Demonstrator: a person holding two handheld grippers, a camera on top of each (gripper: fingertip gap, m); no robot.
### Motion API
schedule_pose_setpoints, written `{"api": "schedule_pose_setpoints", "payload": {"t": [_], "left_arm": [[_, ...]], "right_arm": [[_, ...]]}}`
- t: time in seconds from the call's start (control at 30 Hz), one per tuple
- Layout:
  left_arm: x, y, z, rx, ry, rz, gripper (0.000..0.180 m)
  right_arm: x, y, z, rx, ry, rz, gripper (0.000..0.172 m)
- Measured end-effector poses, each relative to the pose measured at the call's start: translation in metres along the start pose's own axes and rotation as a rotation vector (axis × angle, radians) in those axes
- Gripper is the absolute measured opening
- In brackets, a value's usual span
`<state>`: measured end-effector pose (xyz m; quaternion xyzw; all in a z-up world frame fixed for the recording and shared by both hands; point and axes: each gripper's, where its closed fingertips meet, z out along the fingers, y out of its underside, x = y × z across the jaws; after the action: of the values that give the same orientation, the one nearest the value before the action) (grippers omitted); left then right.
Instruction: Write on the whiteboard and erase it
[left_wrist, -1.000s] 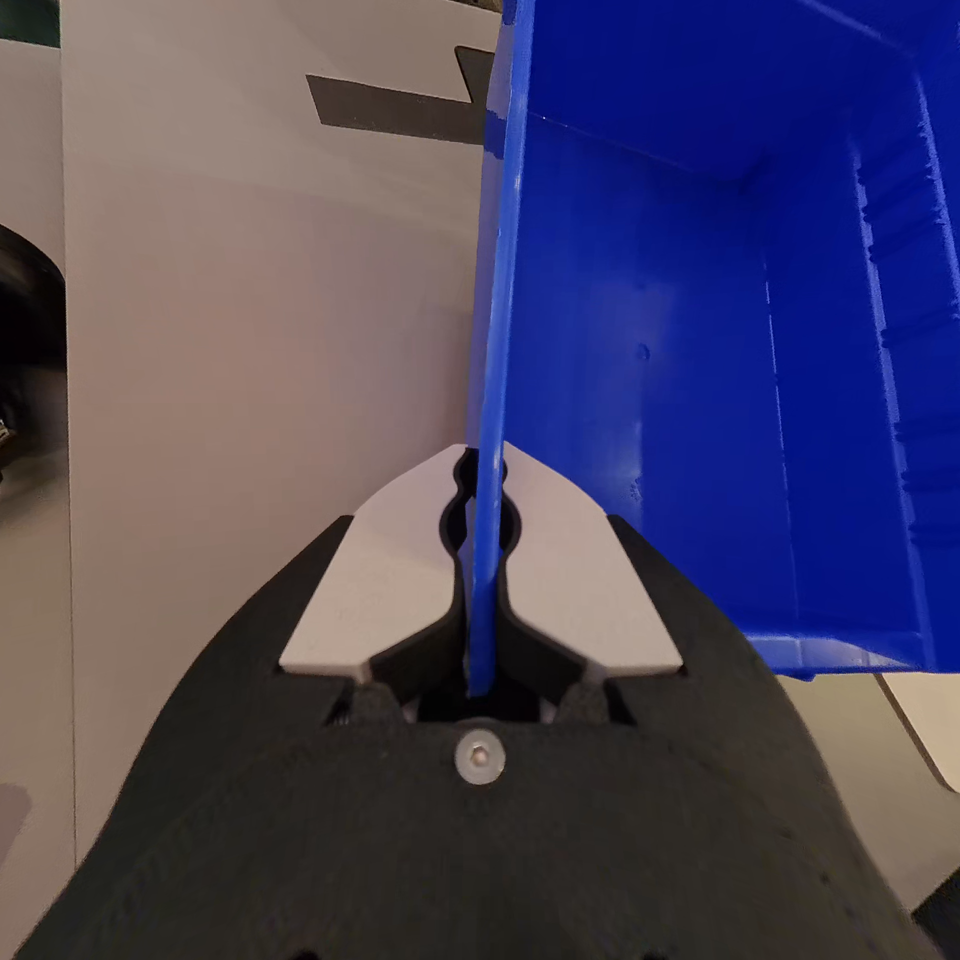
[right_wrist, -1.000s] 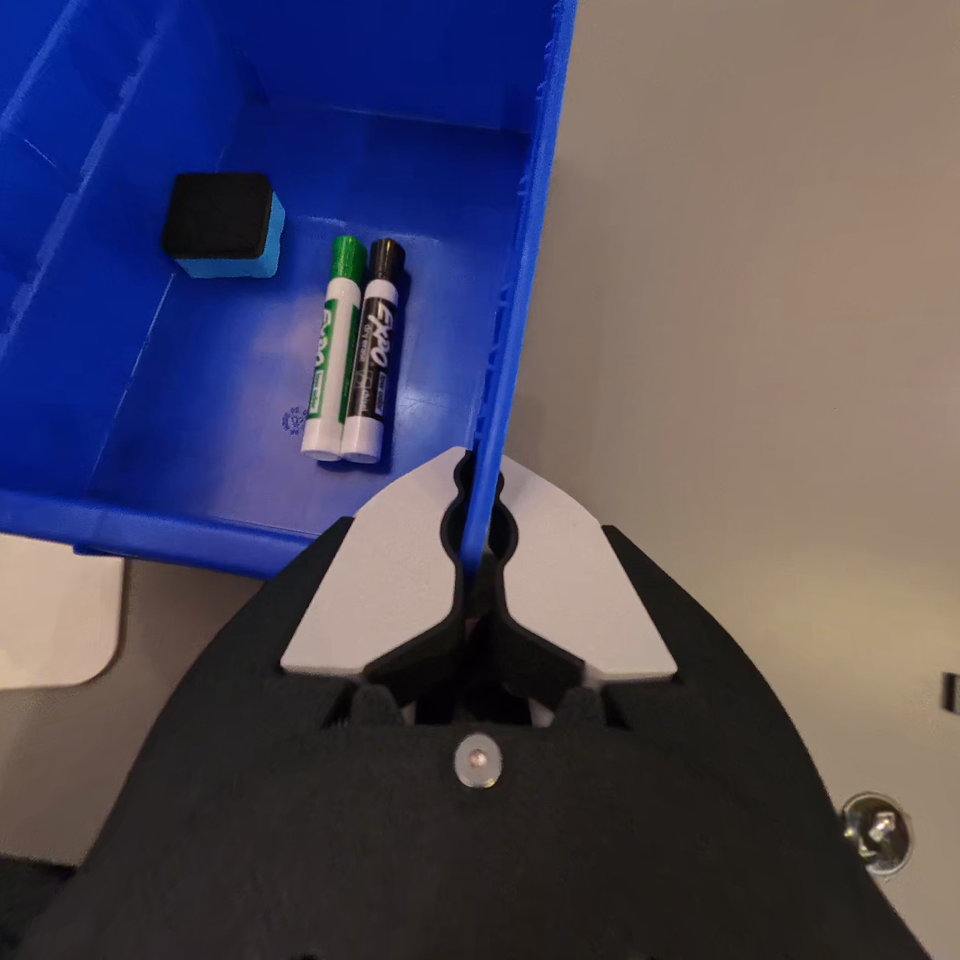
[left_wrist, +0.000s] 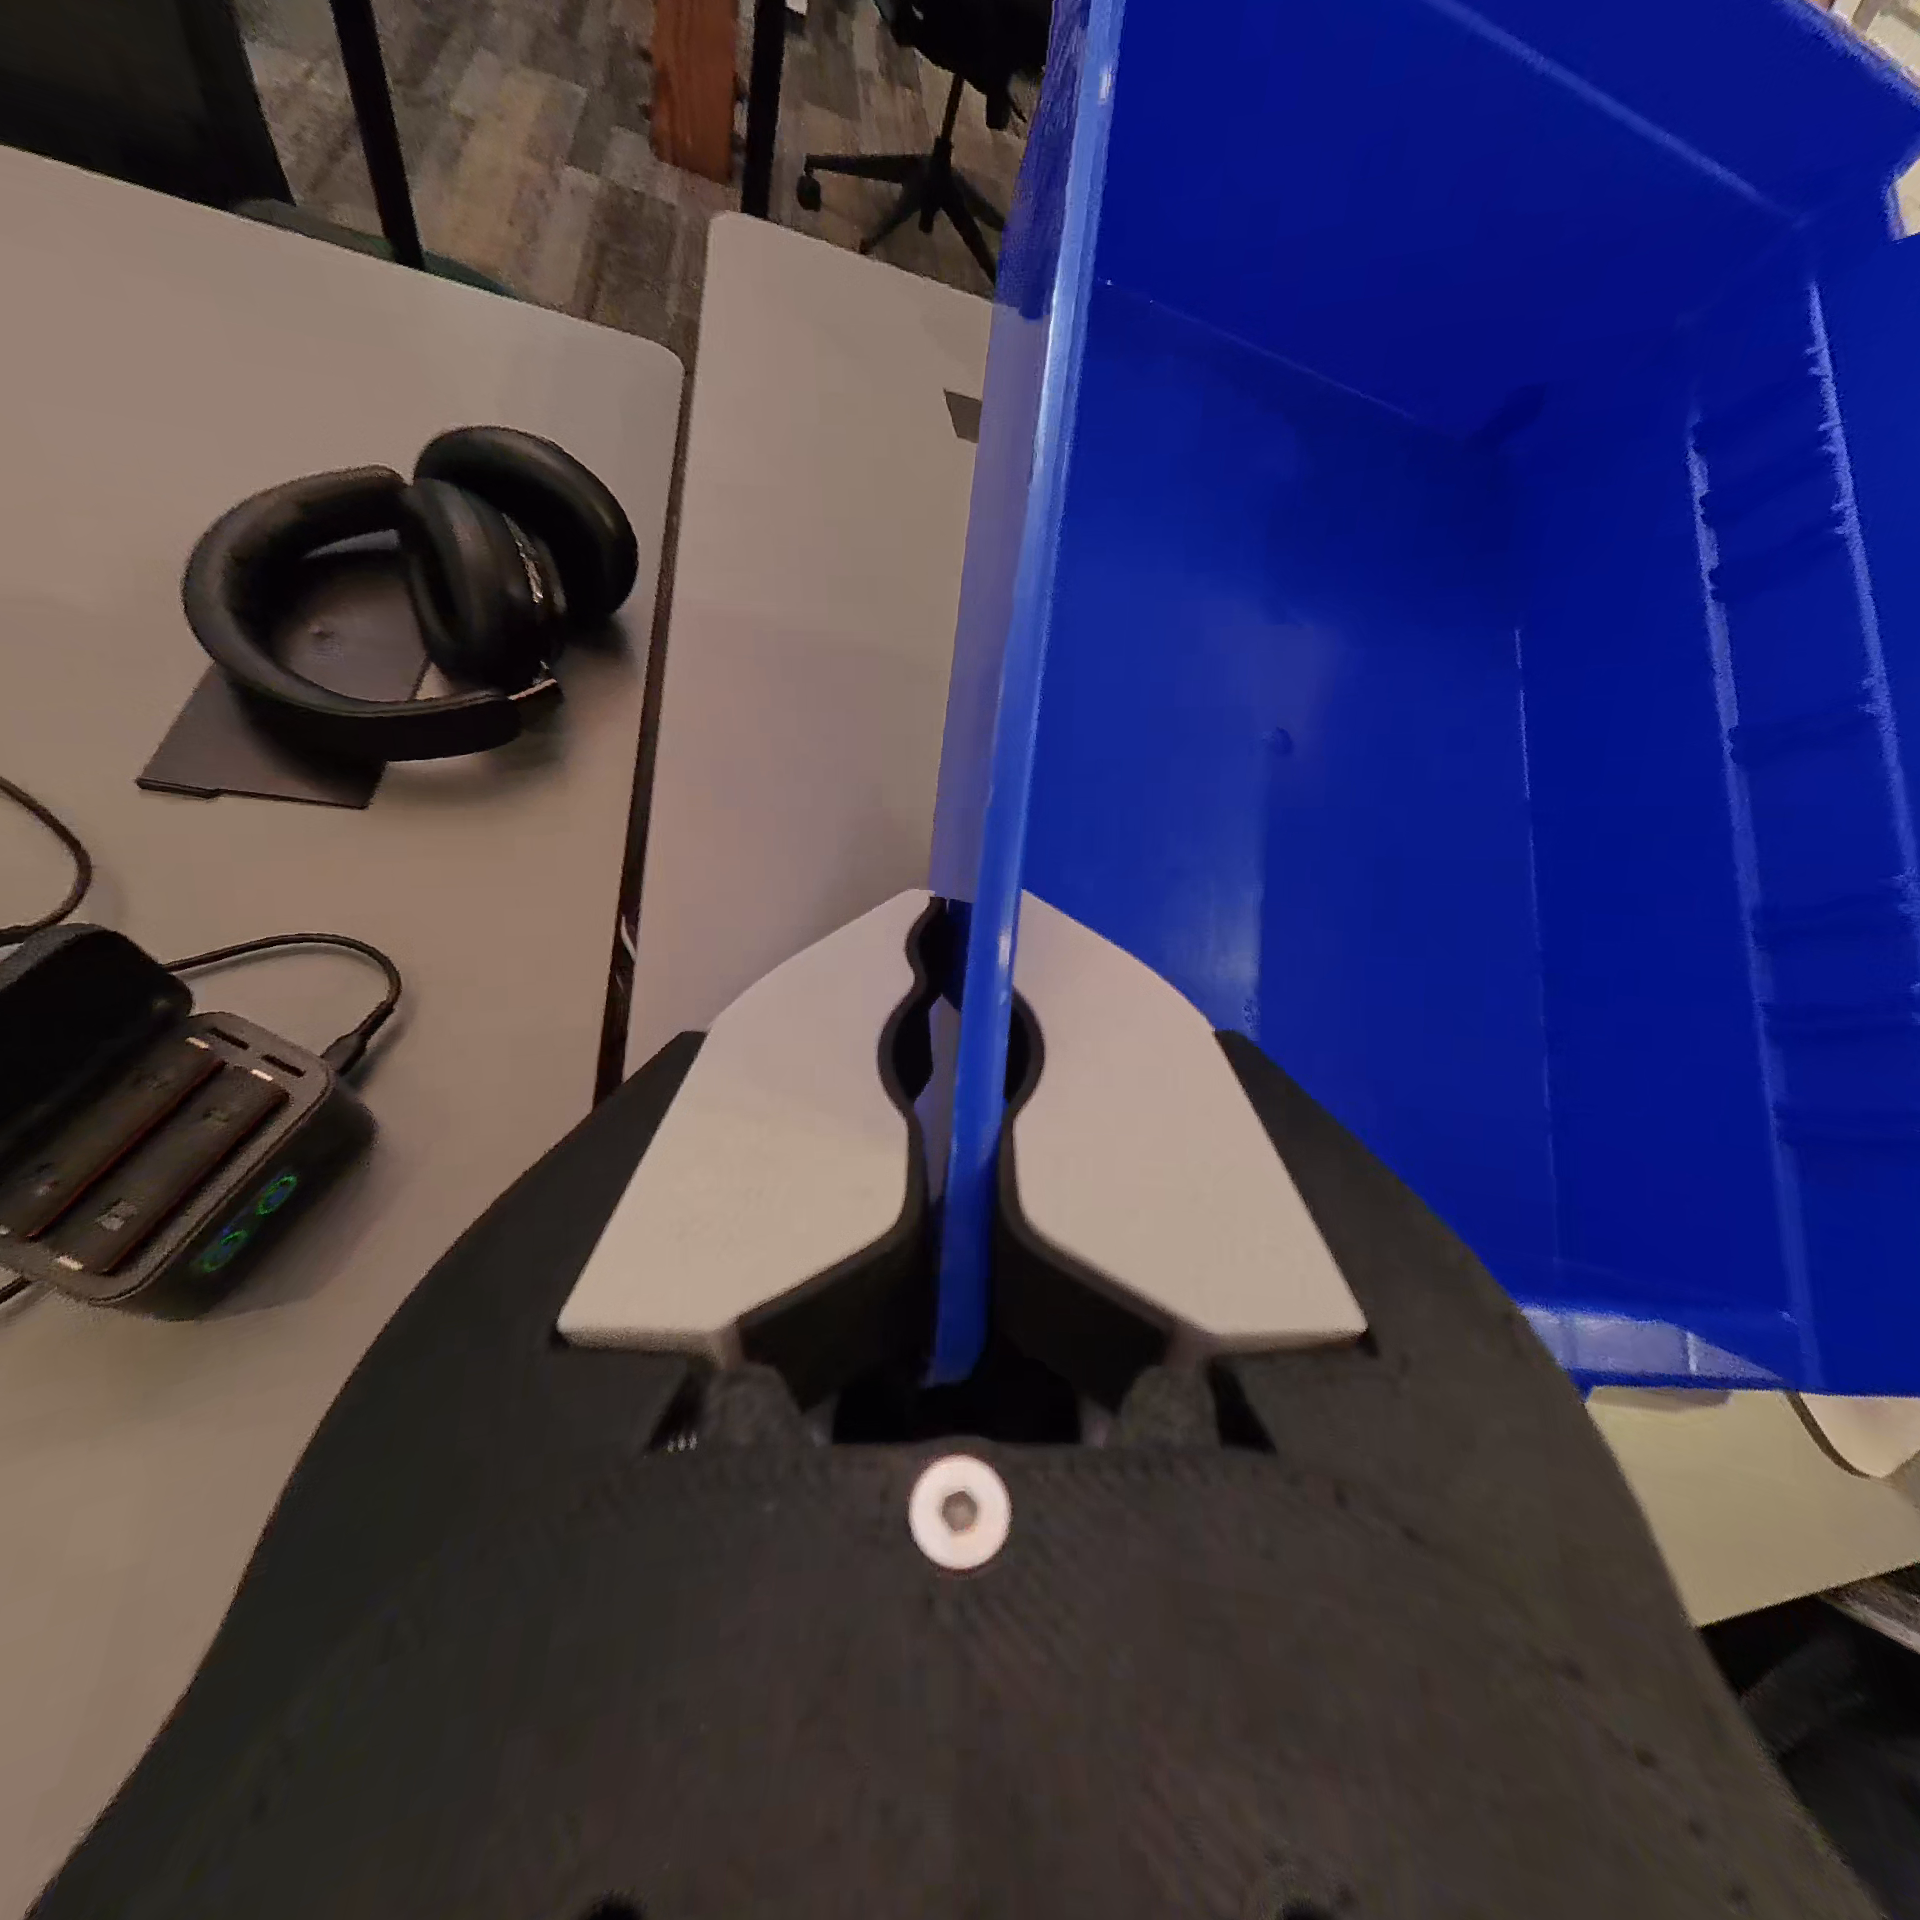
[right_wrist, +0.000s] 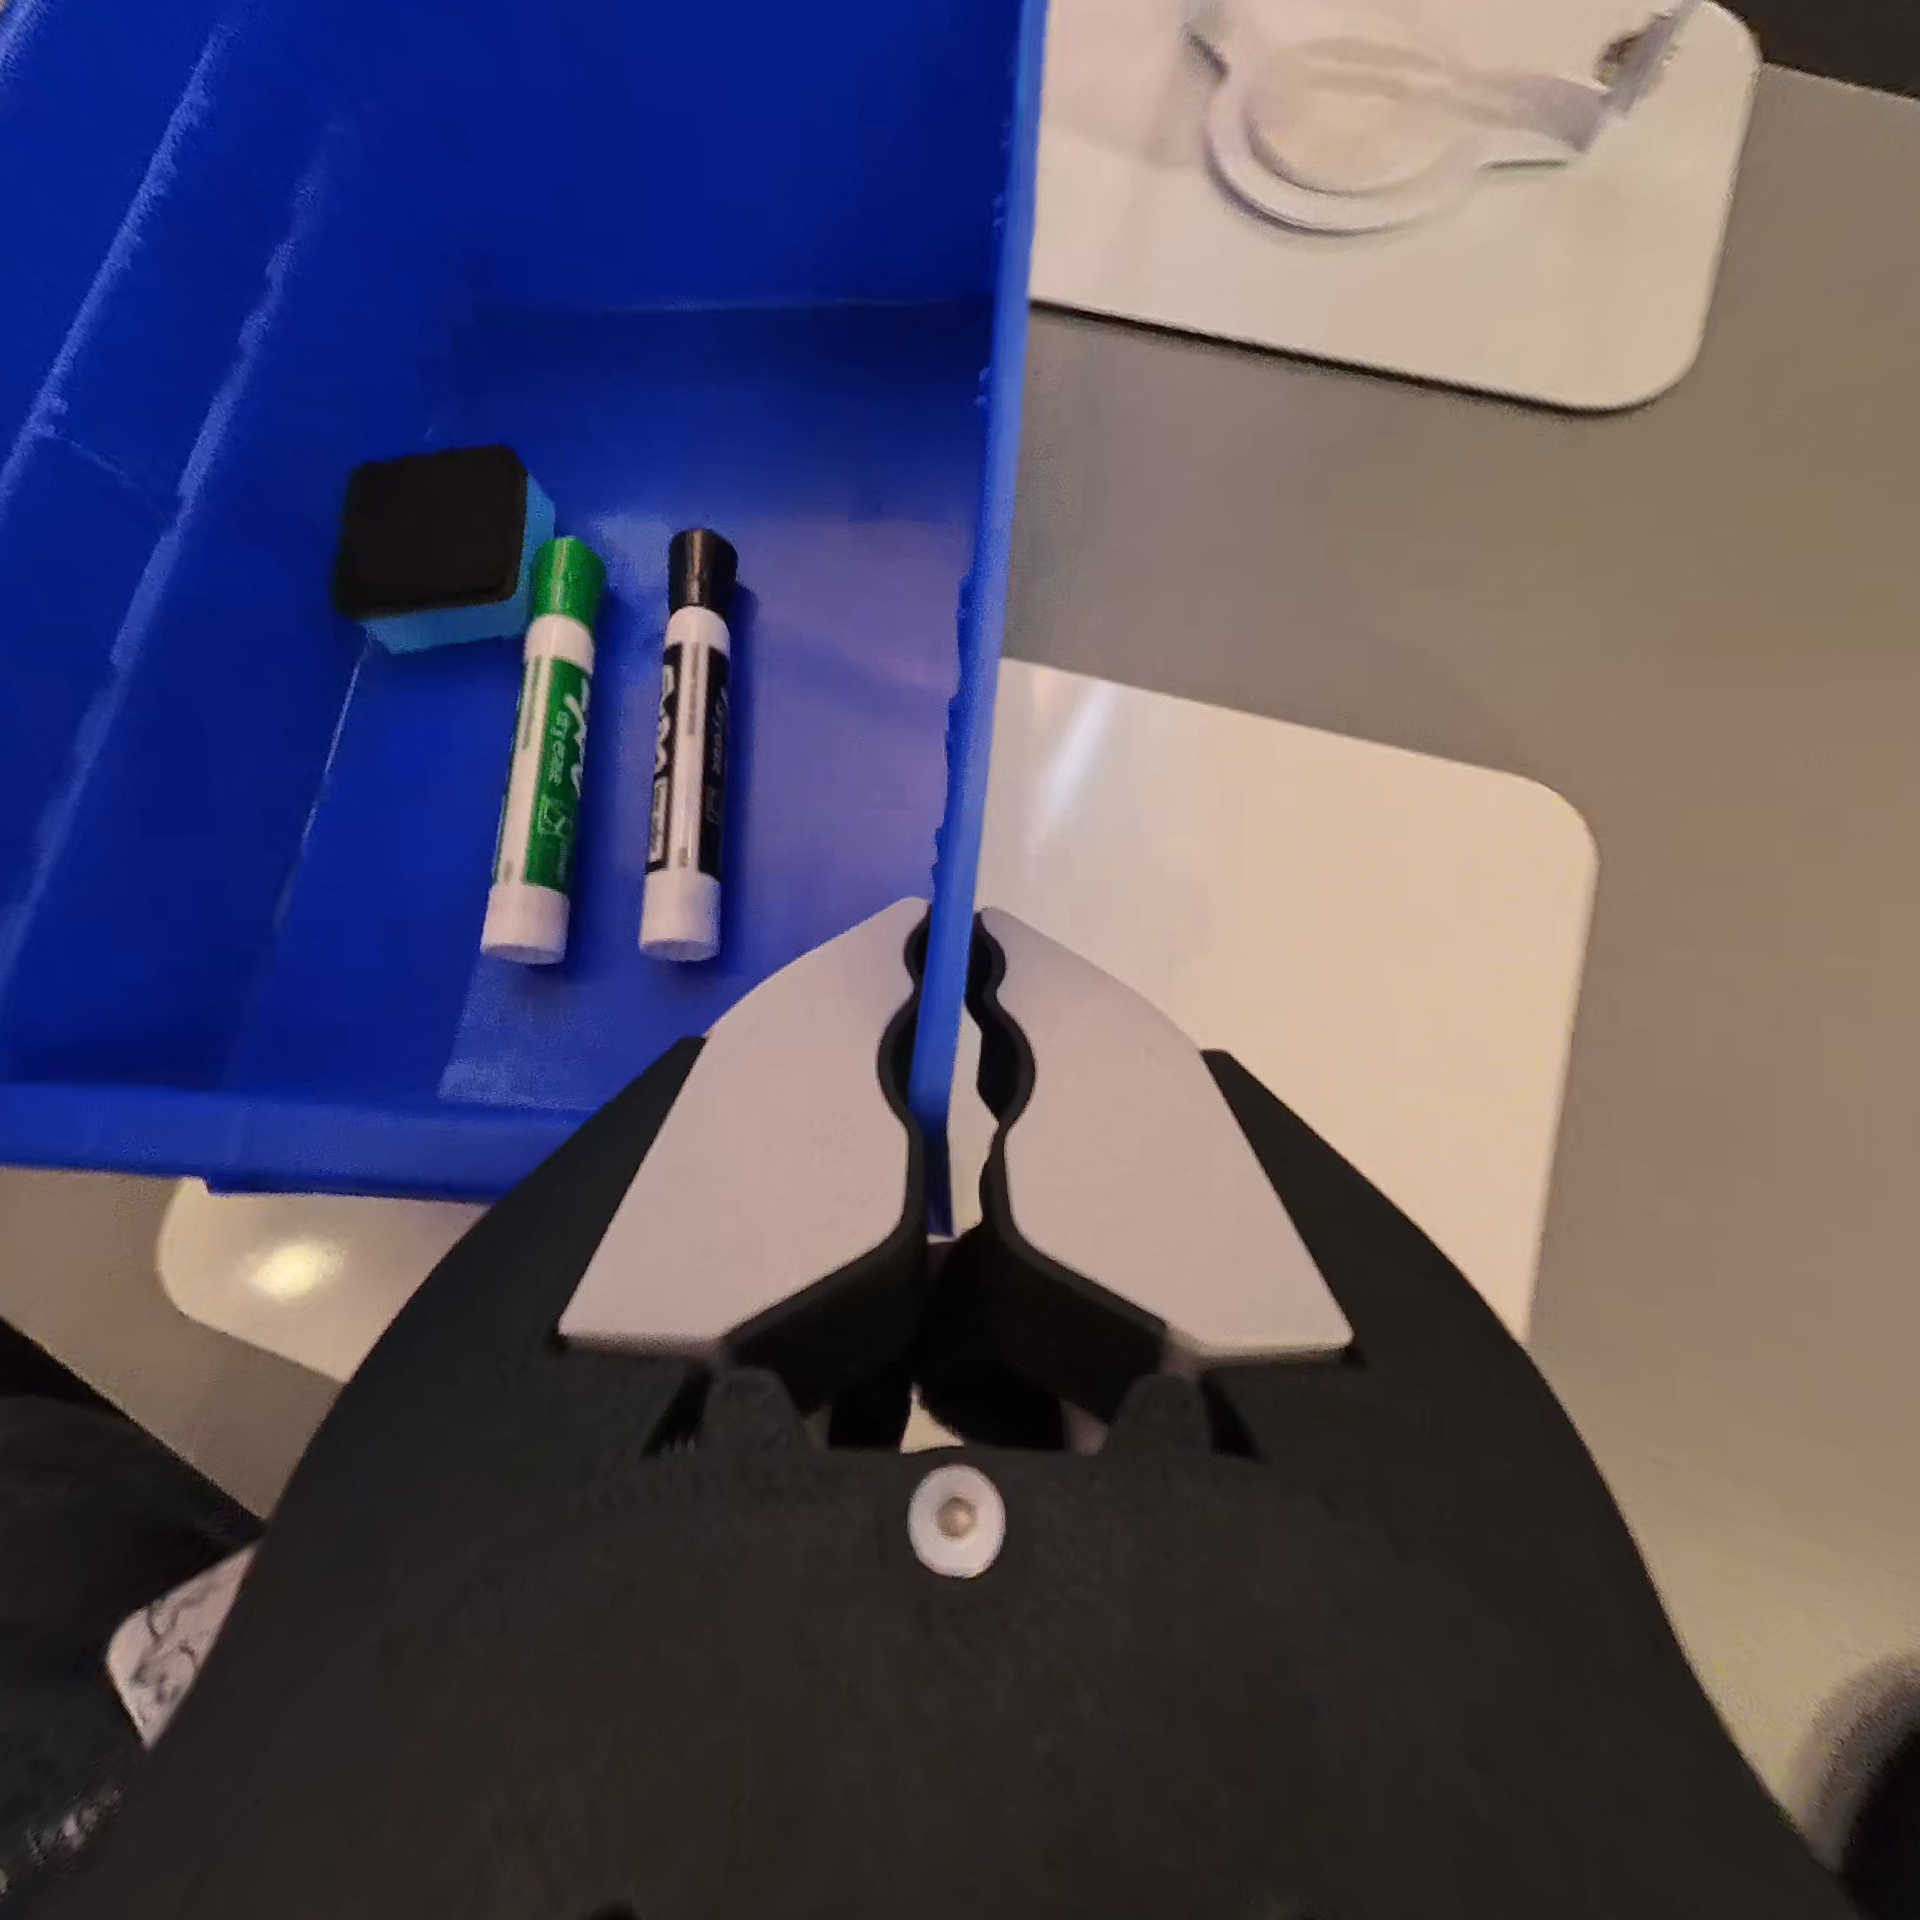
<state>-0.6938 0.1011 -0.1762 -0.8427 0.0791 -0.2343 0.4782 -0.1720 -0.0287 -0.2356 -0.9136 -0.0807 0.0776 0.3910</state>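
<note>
Both grippers carry one blue bin between them, each clamped on an opposite side wall, which reads as a two-handed lift: a thin plastic wall gives a single gripper little to hold, so sharing the load keeps the bin from tipping. The left gripper has its jaws clenched on the bin's left wall, the blue edge running up the centre of the frame between the grey fingers. The right gripper grasps the opposite wall in the same way, the rim passing between its jaws in the middle of the frame. The bin's floor looks roughly level, likely so the loose contents do not roll. Those contents lie at the centre left of the right wrist view: a green marker and a black marker side by side but apart, caps pointing away, with a black-topped eraser just beside the green cap. The whiteboard, a white panel with rounded corners, lies flat on the grey tabletop at right centre, partly beneath the bin, so the writing surface sits close to the tools. A second white board with clear plastic items on it sits at upper right. In the left wrist view, black headphones and a charging dock rest at the left, well apart from the bin.
</note>
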Motion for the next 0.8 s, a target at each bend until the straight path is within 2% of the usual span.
{"api": "schedule_pose_setpoints", "payload": {"t": [0.23,0.5,0.8], "left_arm": [[-0.011,-0.006,-0.013,0.036,-0.015,-0.014,0.005],[-0.03,-0.012,-0.035,0.068,-0.063,-0.029,0.005],[0.007,-0.038,-0.047,0.107,-0.002,0.02,0.006]], "right_arm": [[-0.043,-0.031,0.044,0.019,-0.068,0.0,0.005],[-0.07,-0.076,0.098,0.079,-0.051,0.03,0.005],[-0.103,-0.127,0.166,0.136,-0.044,0.133,0.005]]}}
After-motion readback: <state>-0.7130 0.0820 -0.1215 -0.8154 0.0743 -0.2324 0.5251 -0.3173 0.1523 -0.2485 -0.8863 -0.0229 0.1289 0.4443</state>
